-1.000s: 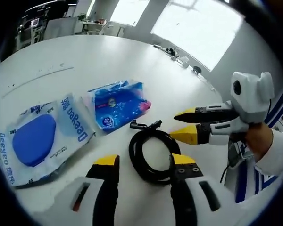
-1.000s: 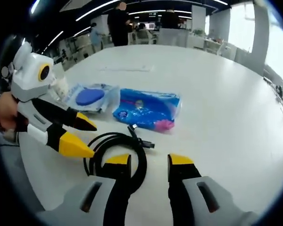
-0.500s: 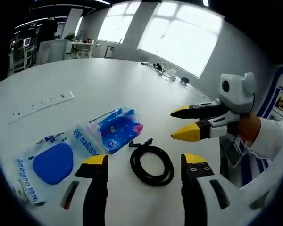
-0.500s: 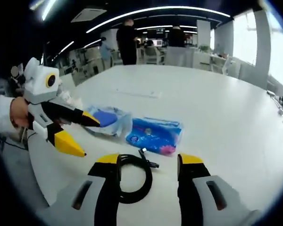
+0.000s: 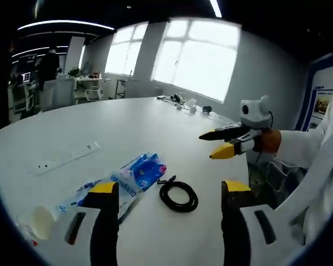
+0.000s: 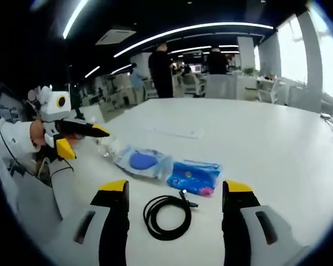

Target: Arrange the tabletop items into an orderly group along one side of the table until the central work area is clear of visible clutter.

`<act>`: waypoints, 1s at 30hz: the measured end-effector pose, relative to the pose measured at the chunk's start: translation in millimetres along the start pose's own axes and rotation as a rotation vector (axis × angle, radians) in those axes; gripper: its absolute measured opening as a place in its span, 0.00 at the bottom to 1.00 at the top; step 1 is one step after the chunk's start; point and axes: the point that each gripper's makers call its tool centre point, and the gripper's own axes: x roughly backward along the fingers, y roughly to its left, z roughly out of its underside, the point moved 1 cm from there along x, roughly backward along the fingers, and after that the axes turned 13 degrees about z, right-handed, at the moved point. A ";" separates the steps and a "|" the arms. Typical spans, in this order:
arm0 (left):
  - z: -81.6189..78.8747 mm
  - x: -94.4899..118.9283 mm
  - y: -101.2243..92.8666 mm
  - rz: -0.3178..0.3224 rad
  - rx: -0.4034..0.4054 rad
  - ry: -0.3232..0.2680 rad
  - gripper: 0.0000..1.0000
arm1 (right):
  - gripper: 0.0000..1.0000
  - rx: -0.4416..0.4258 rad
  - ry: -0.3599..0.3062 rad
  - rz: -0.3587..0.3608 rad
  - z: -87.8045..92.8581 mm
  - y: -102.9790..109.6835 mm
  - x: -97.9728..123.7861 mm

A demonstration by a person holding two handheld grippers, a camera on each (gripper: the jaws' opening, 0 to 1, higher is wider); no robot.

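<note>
In the right gripper view, the coiled cable (image 6: 167,216) lies on the tabletop (image 6: 255,144) between the right tool's (image 6: 176,191) parted jaws. Just beyond it sits the tissue packet (image 6: 193,177), and the pouch (image 6: 142,162) lies beside that packet on its left. The left tool (image 6: 83,142) hangs at the far left, well apart from the three. A power strip (image 6: 175,133) lies farther back. In the left gripper view, a paper cup (image 5: 37,222) lies at the near left, and the right tool (image 5: 217,143) hangs above the cable (image 5: 178,195)

Left gripper (image 5: 169,191) was up off the table, jaws wide; right gripper (image 6: 176,191) same, both empty.
</note>
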 end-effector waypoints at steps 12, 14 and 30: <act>14.1 99.0 -9.7 -0.094 -0.013 -0.015 0.90 | 0.78 0.054 -0.023 -0.025 -9.1 18.5 35.0; 19.0 116.5 -10.6 -0.123 -0.013 -0.014 0.91 | 0.79 0.066 -0.024 -0.031 -9.8 23.2 39.3; 55.0 204.8 -25.1 -0.196 0.036 -0.012 1.00 | 0.95 0.075 0.007 -0.094 6.3 81.6 74.4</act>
